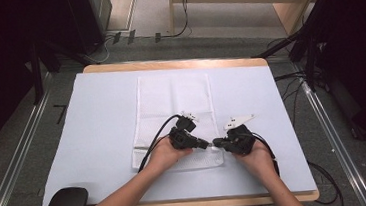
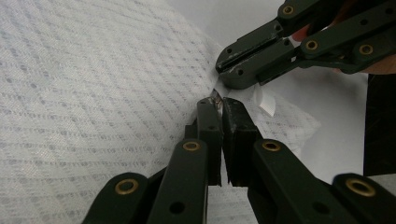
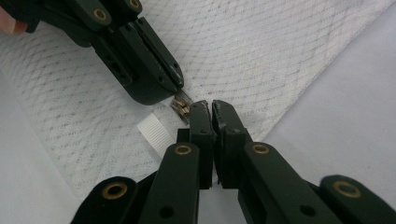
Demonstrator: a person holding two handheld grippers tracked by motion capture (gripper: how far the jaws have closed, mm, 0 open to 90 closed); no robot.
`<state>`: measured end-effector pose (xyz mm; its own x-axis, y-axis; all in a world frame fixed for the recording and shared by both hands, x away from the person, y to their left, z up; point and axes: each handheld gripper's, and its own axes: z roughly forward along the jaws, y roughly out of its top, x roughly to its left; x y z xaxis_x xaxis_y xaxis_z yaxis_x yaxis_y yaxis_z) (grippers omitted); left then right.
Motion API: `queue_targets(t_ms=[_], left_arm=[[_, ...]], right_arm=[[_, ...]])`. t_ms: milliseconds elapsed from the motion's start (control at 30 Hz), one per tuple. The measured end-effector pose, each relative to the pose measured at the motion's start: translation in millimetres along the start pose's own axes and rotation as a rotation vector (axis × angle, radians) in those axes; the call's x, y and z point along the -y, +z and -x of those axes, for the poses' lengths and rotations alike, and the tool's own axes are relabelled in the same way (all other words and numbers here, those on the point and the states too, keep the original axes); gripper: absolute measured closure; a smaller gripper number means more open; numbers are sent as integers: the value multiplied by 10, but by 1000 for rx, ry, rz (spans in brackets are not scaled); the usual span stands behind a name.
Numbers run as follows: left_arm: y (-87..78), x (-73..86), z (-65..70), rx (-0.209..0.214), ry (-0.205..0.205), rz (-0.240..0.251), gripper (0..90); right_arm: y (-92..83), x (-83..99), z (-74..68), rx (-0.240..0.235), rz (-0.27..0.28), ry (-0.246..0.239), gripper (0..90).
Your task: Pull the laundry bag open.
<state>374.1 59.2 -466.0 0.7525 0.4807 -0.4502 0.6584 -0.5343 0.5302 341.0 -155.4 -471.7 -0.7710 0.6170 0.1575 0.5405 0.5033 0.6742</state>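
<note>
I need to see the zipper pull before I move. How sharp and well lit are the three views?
High view: evenly lit, but the mesh bag is small and soft, surroundings dark. Left gripper view: bag weave sharp, the zipper pull tiny and shadowed between the jaws. Right gripper view: the pull is clearest here, brassy, with slight blur on the near jaws.

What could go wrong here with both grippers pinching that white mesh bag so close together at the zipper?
1. The left gripper seems to pinch the small metal zipper pull; so little is held that it could slip out.
2. The right gripper grips the mesh bag right beside it, so pulling apart may strain or tear the thin fabric.
3. The jaws nearly touch and could collide.
</note>
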Motion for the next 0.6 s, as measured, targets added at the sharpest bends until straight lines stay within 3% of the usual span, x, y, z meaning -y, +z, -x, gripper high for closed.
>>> queue_targets(t_ms=[367,600], left_arm=[[-66,0,-40,6,-10,-43,883],[-192,25,-68,10,-9,-43,883]], right_arm=[[10,-9,-39,15,-8,-39,900],[9,0,-25,4,-2,-24,900]])
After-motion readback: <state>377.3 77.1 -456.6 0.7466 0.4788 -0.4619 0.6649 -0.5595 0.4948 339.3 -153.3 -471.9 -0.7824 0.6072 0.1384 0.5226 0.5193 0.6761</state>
